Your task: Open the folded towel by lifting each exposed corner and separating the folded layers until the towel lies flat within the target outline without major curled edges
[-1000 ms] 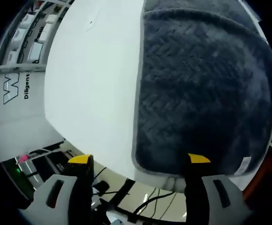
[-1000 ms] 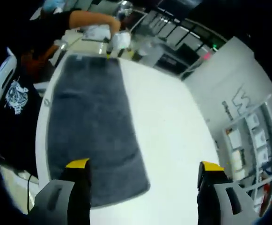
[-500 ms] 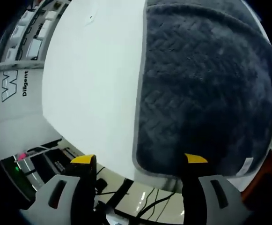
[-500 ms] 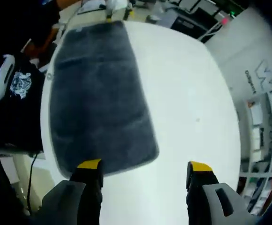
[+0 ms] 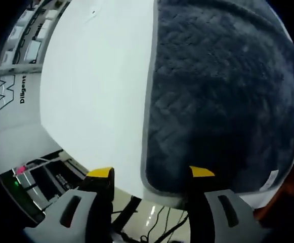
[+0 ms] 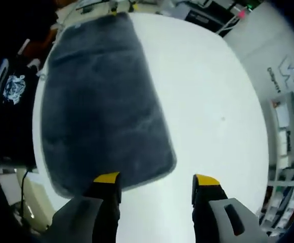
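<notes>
One towel (image 5: 222, 96), dark grey with a chevron weave and paler grey hem, folded into a long rectangle on one white table (image 5: 101, 91); lies along the table's side nearest the person, one short end at each gripper. One small white label (image 5: 271, 178) at the towel's corner in the left gripper view. Two grippers, four yellow-tipped jaws in all. Left gripper (image 5: 151, 173): jaws apart, holding nothing, straddling the towel's near corner at the table's end (right tip over the pile, left tip over bare table by the edge; contact not clear). Right gripper (image 6: 157, 178): jaws apart, empty, left tip over the towel's near hem, right tip over bare table (image 6: 207, 101). From this end the towel (image 6: 103, 106) runs away to the far end of the table. One dark garment with a white print (image 6: 11, 86) beside the table. Against half a second ago: jaw gap narrower on both grippers, towel larger in both views (cameras closer), towel's fold and place on the table unchanged.
</notes>
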A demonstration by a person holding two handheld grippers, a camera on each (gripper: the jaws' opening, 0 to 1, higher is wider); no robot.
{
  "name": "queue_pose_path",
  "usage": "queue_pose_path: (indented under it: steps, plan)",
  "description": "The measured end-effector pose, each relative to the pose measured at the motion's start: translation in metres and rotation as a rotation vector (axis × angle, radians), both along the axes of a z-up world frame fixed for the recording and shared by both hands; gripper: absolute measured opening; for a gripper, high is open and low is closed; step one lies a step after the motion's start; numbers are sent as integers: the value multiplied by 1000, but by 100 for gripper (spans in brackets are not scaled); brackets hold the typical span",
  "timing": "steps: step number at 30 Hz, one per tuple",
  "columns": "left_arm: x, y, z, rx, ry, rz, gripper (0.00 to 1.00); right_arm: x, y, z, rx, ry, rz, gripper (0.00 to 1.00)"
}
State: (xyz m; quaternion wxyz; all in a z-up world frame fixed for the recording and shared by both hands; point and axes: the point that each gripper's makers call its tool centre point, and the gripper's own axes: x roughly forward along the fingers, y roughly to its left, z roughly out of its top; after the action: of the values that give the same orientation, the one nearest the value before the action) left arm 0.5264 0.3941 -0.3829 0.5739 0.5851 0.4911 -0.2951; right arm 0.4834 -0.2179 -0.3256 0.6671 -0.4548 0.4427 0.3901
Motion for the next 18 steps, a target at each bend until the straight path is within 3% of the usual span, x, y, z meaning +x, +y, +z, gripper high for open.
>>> queue_pose_path:
  steps: [5, 9, 13, 18]
  plan:
    - [10, 13, -5, 18, -3, 28, 42, 8, -3, -26, -2, 17, -22, 42]
    - [9, 14, -12, -11, 17, 63, 36, 12, -2, -43, 22, 40, -38, 39]
    - [9, 26, -19, 13, 31, 95, 31, 18, -5, -64, 42, 53, -63, 35]
    - [5, 26, -22, -3, 45, 109, 27, 27, -11, -76, 95, 42, -111, 28]
